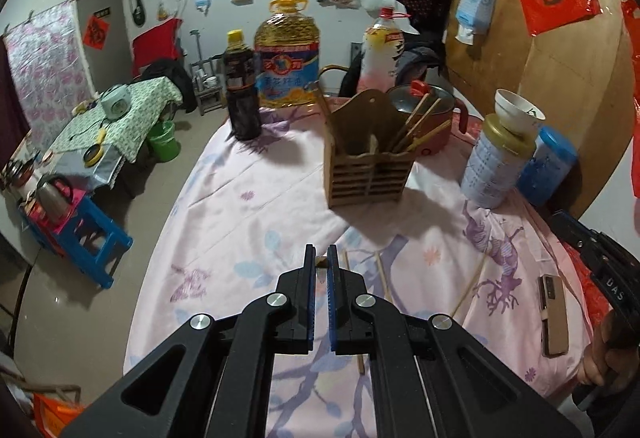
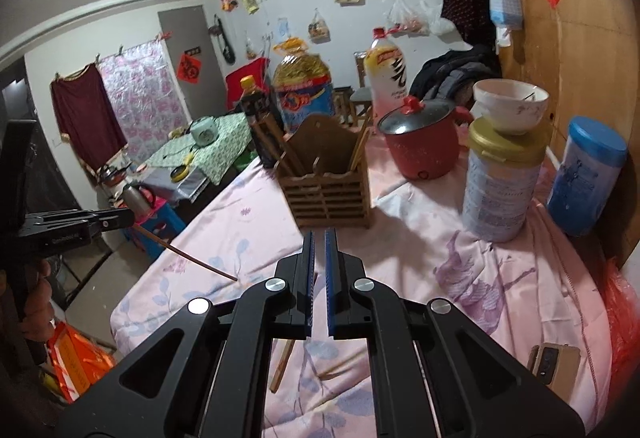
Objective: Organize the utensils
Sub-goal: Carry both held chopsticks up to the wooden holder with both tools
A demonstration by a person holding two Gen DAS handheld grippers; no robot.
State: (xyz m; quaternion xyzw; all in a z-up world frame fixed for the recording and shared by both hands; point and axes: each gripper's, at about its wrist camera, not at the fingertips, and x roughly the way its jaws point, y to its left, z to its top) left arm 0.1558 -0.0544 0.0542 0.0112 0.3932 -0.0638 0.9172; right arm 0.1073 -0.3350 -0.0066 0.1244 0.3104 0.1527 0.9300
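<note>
1. Some thin wooden chopsticks already stand in the brown slatted wooden holder, mid-way across the pink-clothed table.
2. The left gripper pinches one chopstick; the right gripper is closed and looks empty.
3. Loose chopsticks lie near the table's front edge, left to put away.

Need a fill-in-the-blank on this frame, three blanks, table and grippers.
1. The white bowl sits on a can with a ___ lid.
2. The left gripper is shut on a ___.
3. The pot behind the wooden holder is ___.
Missing: gold; chopstick; red.
</note>
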